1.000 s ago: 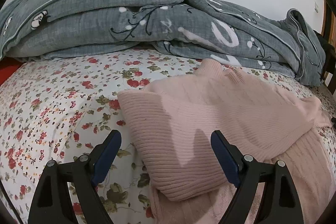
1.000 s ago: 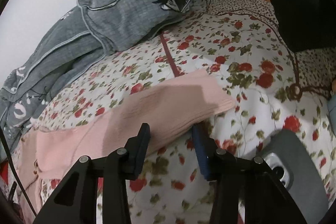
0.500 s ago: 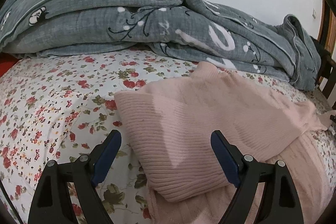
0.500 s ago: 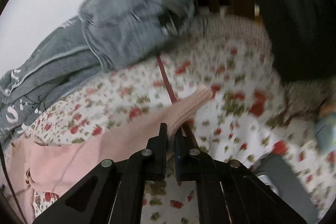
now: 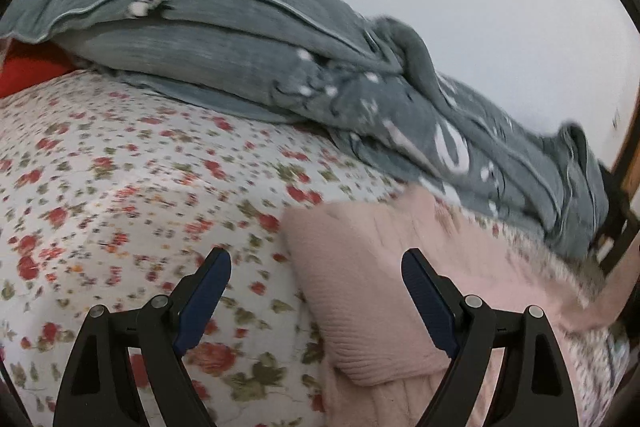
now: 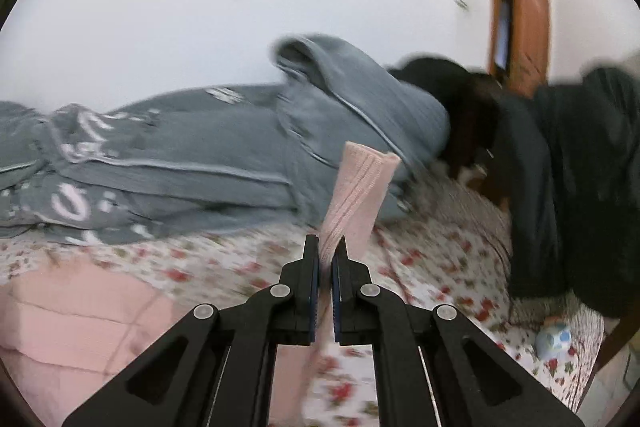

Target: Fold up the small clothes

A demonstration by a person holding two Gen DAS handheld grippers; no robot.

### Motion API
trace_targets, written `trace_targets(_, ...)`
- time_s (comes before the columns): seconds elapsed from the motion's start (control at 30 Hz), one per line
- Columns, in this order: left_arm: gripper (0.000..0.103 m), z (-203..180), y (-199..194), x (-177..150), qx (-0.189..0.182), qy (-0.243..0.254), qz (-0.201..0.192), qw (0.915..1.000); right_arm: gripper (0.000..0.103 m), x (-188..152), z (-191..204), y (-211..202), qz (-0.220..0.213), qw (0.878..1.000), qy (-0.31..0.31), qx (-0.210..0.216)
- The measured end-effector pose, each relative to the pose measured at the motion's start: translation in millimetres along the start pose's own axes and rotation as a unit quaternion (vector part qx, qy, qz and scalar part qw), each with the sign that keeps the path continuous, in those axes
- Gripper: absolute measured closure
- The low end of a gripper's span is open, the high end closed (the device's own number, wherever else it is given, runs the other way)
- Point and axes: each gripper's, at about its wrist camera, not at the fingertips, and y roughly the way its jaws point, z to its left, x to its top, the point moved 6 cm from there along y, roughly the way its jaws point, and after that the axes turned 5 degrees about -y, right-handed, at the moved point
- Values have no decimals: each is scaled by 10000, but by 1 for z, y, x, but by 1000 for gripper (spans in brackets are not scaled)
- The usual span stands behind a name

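A pink ribbed sweater point(image 5: 376, 279) lies on the floral bed sheet point(image 5: 120, 187), its left sleeve folded over the body. My left gripper point(image 5: 316, 291) is open and empty, hovering over the sweater's left edge. My right gripper point(image 6: 326, 255) is shut on the cuff end of the sweater's other sleeve point(image 6: 360, 187), lifted off the bed so the cuff stands up above the jaws. The sweater's body shows at the lower left of the right wrist view point(image 6: 80, 319).
A rumpled grey quilt point(image 5: 248, 47) lies along the back of the bed against the white wall. A red item point(image 5: 28, 67) sits at far left. Dark clothing point(image 6: 568, 187) hangs at the right, with a wooden door point(image 6: 520, 7) behind and a small ball point(image 6: 554, 341) on the sheet.
My right gripper closed on the sleeve's cuff end and lifted it up off the bed. My left gripper stayed open and its view swung to the left.
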Motion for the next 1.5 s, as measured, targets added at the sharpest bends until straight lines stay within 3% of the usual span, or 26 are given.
trace_targets(0.2,15,49,-13,15,767,-606,-172,9951,98,31,123,-36,-296,9951,-439,841)
trace_targets(0.27,15,70,-17,19,1223,-712,-188,9898,98,26,172,-40,-198,9903,-533,1264)
trace_targets(0.37,15,94,-21,19,1481,-801,-89,9857,98,8,243,-39,54,9811,-734,1791)
trace_targets(0.53,15,121,-23,14,1418,-1088,71,9839,98,-27,358,-49,341,9560,-1096,2700)
trace_targets(0.7,15,125,-23,11,1436,-1189,120,9824,95,-66,429,-48,781,9325,-1366,3251)
trace_targets(0.8,15,121,-22,9,1390,-1114,139,9839,85,-94,456,-40,1462,9004,-1694,3732)
trace_targets(0.9,15,113,-20,8,1304,-962,191,9866,81,-100,447,-40,1622,8910,-1725,3874)
trace_targets(1.03,15,86,-16,3,996,-459,288,9935,61,-85,371,-46,1371,9007,-882,4027)
trace_targets(1.23,15,24,-21,-11,-84,358,377,9986,55,-96,222,-33,923,9461,-319,3087)
trace_targets(1.33,17,-8,-15,-17,-190,698,570,9958,54,-118,166,-11,1071,9579,-177,2656)
trace_targets(1.43,18,-38,-5,-20,-138,1125,696,9911,54,-146,135,9,1339,9621,-306,2354)
trace_targets(1.5,24,-51,3,-19,-75,1319,656,9891,54,-157,126,15,1394,9619,-467,2305)
